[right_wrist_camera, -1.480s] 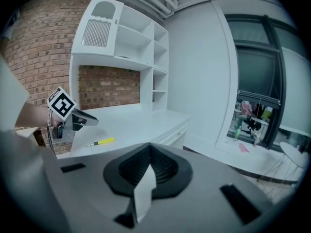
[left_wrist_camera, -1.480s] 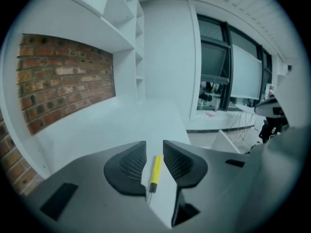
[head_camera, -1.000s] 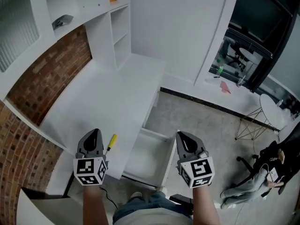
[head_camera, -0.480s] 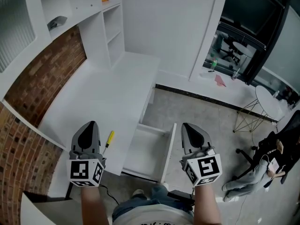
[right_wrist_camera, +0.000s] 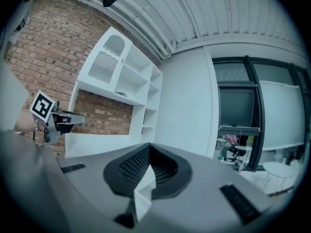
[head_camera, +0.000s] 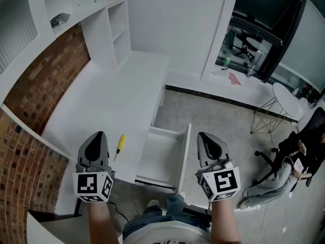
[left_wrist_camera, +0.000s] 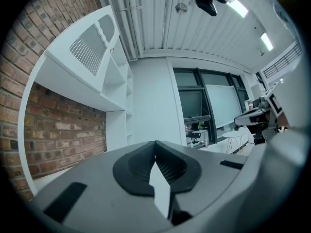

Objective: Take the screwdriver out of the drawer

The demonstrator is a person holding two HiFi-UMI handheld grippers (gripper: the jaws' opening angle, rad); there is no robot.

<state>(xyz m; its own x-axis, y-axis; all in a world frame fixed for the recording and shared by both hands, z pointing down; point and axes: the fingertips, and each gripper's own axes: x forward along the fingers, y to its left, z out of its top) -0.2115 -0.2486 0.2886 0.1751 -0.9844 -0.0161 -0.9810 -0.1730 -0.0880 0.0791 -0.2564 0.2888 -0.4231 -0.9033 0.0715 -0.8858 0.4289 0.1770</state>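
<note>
The brick wall (head_camera: 45, 90) runs along the far left, behind the white desk (head_camera: 117, 95). My left gripper (head_camera: 96, 136) hovers over the desk's near edge, and its fingers are pressed together on nothing. Just to its right, the yellow-handled screwdriver (head_camera: 119, 145) lies flat on the desk top, outside the drawer (head_camera: 186, 149). The drawer stands pulled open beside the desk edge. My right gripper (head_camera: 206, 137) hangs just right of the drawer's side wall, its fingers closed together and holding nothing.
</note>
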